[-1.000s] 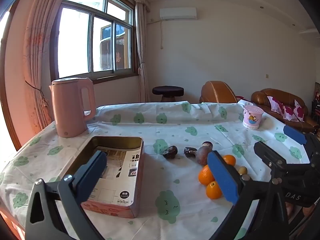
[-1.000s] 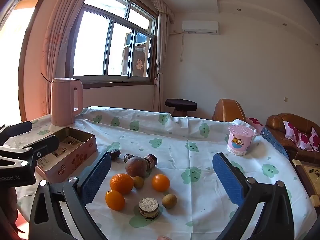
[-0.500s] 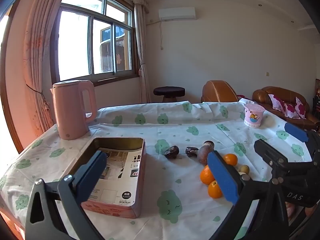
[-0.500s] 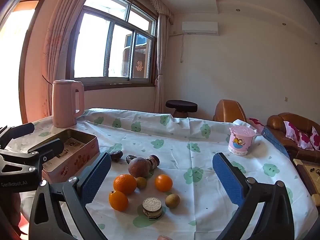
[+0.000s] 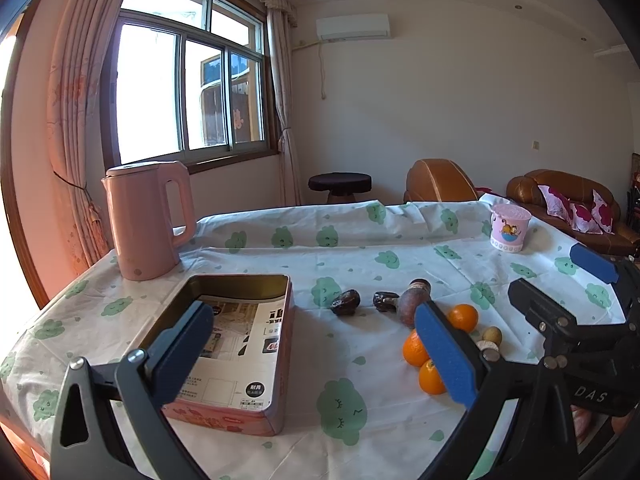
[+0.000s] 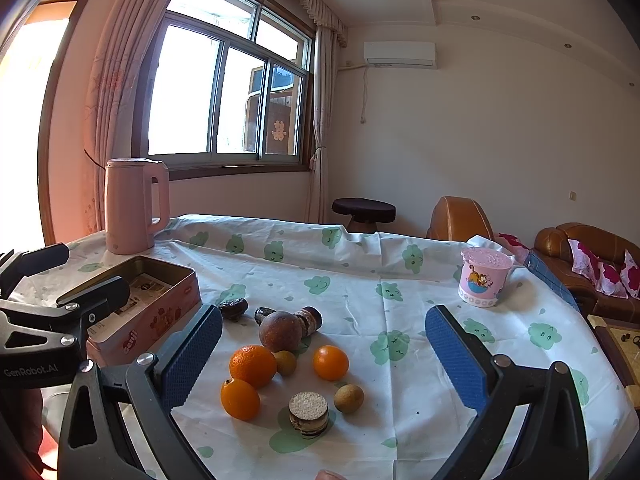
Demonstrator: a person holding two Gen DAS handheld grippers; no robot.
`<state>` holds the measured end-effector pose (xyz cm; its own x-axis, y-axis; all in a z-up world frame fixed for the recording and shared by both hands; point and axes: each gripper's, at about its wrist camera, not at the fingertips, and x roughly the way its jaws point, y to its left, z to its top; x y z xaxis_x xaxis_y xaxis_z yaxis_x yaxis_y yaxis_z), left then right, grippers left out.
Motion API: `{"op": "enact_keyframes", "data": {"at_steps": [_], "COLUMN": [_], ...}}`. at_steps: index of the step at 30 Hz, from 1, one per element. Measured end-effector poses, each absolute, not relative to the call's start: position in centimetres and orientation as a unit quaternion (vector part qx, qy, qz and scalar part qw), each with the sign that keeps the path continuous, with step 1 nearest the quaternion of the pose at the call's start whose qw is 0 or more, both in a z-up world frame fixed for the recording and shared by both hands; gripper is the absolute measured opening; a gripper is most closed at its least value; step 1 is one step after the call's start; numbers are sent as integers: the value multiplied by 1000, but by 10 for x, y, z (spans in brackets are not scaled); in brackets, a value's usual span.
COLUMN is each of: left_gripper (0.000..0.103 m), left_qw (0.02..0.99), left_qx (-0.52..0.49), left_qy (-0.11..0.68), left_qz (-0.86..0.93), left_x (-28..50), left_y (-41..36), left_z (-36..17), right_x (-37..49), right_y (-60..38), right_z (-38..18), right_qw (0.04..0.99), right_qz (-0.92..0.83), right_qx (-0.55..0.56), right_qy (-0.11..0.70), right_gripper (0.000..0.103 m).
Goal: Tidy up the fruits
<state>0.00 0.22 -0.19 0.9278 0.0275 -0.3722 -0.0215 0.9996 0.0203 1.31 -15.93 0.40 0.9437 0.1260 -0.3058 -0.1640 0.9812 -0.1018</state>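
Covering the whole table (image 6: pixel 400 272) is a white cloth printed with green cloud faces, and everything is sitting on it. Going by size, a pink kettle (image 5: pixel 146 222) is standing upright at about ten o'clock in the left wrist view, just behind a pink rectangular tin (image 5: pixel 236 344) that is lying open, with printed paper lining its floor and no fruit in it. A pink cartoon cup (image 6: pixel 484 276) is standing well apart at two o'clock in the right wrist view.

Both tongs are hanging above the near edge, released and grasping nothing: the left gripper (image 5: pixel 312 352) is spreading its blue pads wide, one over the tin and one over the fruit pile, while the right gripper (image 6: pixel 324 356) is framing the fruit between its open fingers.

The fruit is lying loose in a cluster right of the tin. A brownish round fruit (image 6: pixel 280 330) is sitting at the back, touching a dark date-like piece (image 6: pixel 310 318); two more dark pieces (image 6: pixel 234 308) are lying toward the tin. Three oranges (image 6: pixel 252 366) are resting nearer, two of them touching at seven o'clock. Two small tan fruits (image 6: pixel 349 398) and a round sandwich biscuit (image 6: pixel 309 414) are sitting closest.
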Motion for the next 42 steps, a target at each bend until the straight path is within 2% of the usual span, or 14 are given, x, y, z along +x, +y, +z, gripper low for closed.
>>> {"op": "enact_keyframes", "data": {"at_steps": [42], "left_gripper": [103], "left_qw": [981], "left_qx": [15], "left_qy": [192], "left_qz": [14], "left_x": [-2], "left_y": [4], "left_z": [-14], "right_x": [12], "right_y": [-155], "right_z": [-5], "right_qw": [982], "right_qz": [76], "right_qx": [-66], "right_qy": [161], "right_gripper": [102]}}
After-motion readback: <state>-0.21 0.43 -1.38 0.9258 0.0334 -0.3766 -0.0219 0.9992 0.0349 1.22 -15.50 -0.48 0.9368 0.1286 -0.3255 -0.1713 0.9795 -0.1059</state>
